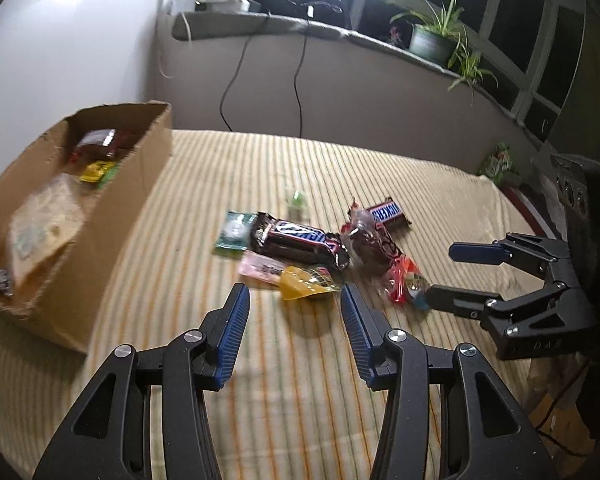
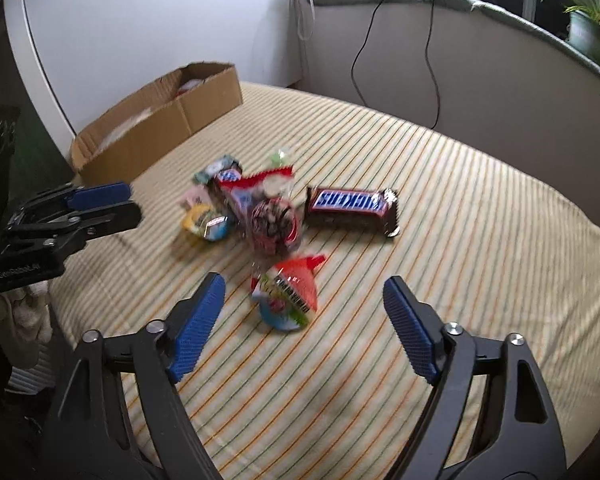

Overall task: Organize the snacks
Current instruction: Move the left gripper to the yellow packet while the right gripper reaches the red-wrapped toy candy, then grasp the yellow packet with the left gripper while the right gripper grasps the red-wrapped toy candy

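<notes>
While a heap of wrapped snacks (image 2: 268, 216) lies on the striped bedcover (image 2: 480, 240), well apart from the cardboard box (image 1: 100, 216) already holding a few packets, the right tool (image 2: 304, 308) hovers wide open and empty over a small red-topped packet (image 2: 290, 296). The left tool (image 1: 294, 308), half open and empty too, faces a yellow sachet (image 1: 304, 286). These foil wrappers look light, crinkly and slippery; the stiff Snickers bar (image 2: 350, 206) seems best pinched across its middle.
</notes>
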Demonstrator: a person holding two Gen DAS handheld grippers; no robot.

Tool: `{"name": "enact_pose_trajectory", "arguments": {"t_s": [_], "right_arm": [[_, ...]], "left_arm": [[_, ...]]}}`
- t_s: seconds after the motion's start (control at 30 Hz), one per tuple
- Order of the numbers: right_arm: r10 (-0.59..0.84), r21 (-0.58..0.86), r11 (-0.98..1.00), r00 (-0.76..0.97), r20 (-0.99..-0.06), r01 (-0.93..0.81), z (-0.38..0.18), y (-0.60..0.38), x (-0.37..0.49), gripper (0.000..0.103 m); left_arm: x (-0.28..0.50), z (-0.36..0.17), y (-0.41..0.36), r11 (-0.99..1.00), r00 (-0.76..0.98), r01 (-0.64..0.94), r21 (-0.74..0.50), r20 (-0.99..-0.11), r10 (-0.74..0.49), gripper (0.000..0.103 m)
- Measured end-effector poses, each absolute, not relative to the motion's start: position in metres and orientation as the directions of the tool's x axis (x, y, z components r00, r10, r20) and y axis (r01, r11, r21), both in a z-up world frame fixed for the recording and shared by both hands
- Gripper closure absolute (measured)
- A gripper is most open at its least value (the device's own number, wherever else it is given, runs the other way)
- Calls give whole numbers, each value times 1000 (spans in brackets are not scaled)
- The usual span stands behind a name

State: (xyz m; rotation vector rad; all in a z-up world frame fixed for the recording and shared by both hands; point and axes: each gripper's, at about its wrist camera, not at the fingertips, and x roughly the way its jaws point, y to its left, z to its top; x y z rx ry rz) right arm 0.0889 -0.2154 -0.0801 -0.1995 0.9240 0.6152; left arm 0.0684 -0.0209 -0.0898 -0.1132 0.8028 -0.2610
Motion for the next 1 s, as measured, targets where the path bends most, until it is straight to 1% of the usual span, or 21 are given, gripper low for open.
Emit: {"name": "enact_pose_trajectory", "arguments": {"t_s": [0.17, 0.4, 0.43, 0.47, 0.53, 0.57, 0.63, 0.77, 0.87, 0.93, 1.0], "right_arm": [[420, 115, 796, 406, -811, -594, -92, -208, 91, 42], [428, 149, 799, 376, -822, -583, -104, -208, 104, 43], [428, 151, 798, 372, -823, -584, -106, -208, 105, 45], [429, 153, 797, 369, -824, -585, -106, -208, 105, 50], [431, 154, 796, 370, -823, -585, -107, -208, 105, 54], [436, 162, 795, 367, -822, -584, -107, -209, 105, 58], [438, 166, 796, 365, -821, -582, -106, -209, 106, 60], [433, 159, 797, 368, -823, -583, -106, -211, 104, 62], [426, 150, 798, 370, -826, -584, -106, -211, 103, 63], [425, 149, 799, 371, -826, -583, -106, -211, 103, 63], [426, 152, 799, 370, -825, -581, -105, -213, 102, 64]], "left_arm": [[81, -100, -33, 964, 643, 198, -177, -719, -264, 57], [92, -110, -44, 968, 625, 207, -142, -742, -243, 57], [93, -111, -46, 968, 622, 208, -140, -745, -242, 57], [94, -113, -47, 968, 619, 209, -139, -748, -241, 57], [95, -116, -48, 969, 616, 208, -133, -752, -235, 57], [96, -116, -49, 970, 616, 207, -131, -752, -233, 57], [97, -116, -50, 970, 618, 207, -126, -752, -230, 62], [97, -116, -50, 972, 620, 203, -116, -753, -220, 66], [97, -116, -52, 972, 620, 209, -107, -754, -217, 72], [96, -116, -51, 971, 620, 213, -107, -754, -219, 81], [97, -117, -51, 971, 618, 215, -107, -755, -220, 81]]}}
